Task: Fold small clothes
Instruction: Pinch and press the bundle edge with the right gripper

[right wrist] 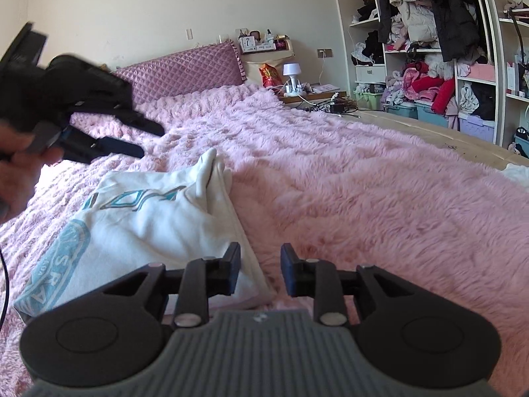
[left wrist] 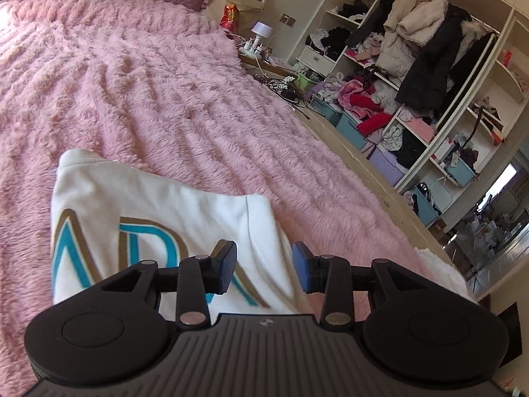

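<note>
A white top [left wrist: 172, 205] with teal and gold lettering lies folded on the pink fluffy blanket [left wrist: 148, 92]. In the left wrist view my left gripper [left wrist: 264, 266] hovers over the top's right edge, open, with nothing between its blue pads. The right wrist view shows the same top [right wrist: 148, 218] at lower left, a teal round print on its near part. My right gripper [right wrist: 260, 273] stands open just above the top's near right corner, gripping nothing. A hand [right wrist: 16, 172] holds the left gripper [right wrist: 145, 140], blurred, above the top's far side.
A purple quilted headboard cushion [right wrist: 178, 69] backs the bed. Beside it stands a low bedside table with a white lamp [right wrist: 291, 71] and cables. An open wardrobe [right wrist: 429, 49] full of coats, clothes and storage bins lines the right wall. Another white cloth [right wrist: 517, 173] lies at the bed's right edge.
</note>
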### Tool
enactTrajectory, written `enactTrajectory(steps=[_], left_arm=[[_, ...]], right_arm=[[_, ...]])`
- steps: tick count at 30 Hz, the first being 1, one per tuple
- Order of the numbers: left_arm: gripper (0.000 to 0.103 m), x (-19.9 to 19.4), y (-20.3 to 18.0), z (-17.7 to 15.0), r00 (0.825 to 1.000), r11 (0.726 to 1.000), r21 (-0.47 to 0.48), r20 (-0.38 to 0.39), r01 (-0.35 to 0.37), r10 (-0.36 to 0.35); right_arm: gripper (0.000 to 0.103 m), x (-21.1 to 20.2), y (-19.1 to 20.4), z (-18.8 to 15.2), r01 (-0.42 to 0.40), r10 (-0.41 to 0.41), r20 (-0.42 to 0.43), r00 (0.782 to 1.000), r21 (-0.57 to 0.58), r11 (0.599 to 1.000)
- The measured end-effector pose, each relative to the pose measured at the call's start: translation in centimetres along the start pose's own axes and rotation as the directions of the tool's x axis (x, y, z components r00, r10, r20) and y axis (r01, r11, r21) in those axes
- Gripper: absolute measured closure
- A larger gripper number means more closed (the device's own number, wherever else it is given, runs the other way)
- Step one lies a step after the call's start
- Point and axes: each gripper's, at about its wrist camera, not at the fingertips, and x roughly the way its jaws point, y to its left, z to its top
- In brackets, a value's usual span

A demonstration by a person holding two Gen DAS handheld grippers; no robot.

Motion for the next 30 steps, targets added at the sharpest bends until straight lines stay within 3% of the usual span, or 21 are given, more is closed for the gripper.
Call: enactTrajectory(steps=[3,6,8,13,16,20,21,23,27,30], left_arm=[[0.058,-4.9,1.0,-4.5,0.998,0.995,0.087,0.008,-0.058,0.058],[0.058,-8.6,1.5,-8.9,0.994,0.984,0.144,0.027,-0.105,0.102],[0.058,-9.9,1.3,-11.1,0.991,0.971,0.195,0.033,-0.135,0.131],[0.056,-10.3,1.2,-13.9,0.983,0.937,0.296,0.036,-0.184,0.181],[0.055,-10.0,1.3,-14.8,0.980,0.917,0.347,0.040,-0.198,0.196],[0.054,-9.2,2.1,-15.4,0.980,0.906,0.376,0.026,-0.193,0.198],[0.053,-9.1,2.3,-15.6,0.979,0.903,0.382,0.025,-0.197,0.202],[0.053,-8.8,2.3,-15.7,0.978,0.898,0.392,0.026,-0.201,0.207],[0.053,-8.1,2.1,-16.1,0.975,0.883,0.418,0.038,-0.215,0.220],[0.069,-8.2,2.1,-16.1,0.978,0.892,0.401,0.050,-0.207,0.204]], right_arm=[[0.069,0.9,-1.8,2.0,-0.165,0.164,0.028,0.986,0.039,0.985],[0.069,4.3,-3.0,5.1,-0.360,0.364,-0.019,0.931,0.106,0.927],[0.069,6.9,-3.0,6.8,-0.413,0.423,-0.051,0.905,0.141,0.900],[0.070,11.9,-1.4,8.7,-0.432,0.451,-0.126,0.884,0.152,0.889],[0.070,13.3,0.1,8.8,-0.418,0.431,-0.171,0.886,0.108,0.902],[0.070,15.2,1.6,8.1,-0.355,0.356,-0.235,0.905,0.048,0.934],[0.074,15.7,1.6,7.9,-0.345,0.348,-0.241,0.906,0.056,0.937],[0.103,16.2,1.4,7.7,-0.354,0.360,-0.236,0.903,0.067,0.933],[0.103,16.3,1.3,8.1,-0.341,0.349,-0.217,0.912,0.075,0.937],[0.103,15.6,1.1,9.4,-0.332,0.339,-0.157,0.927,0.070,0.941]])
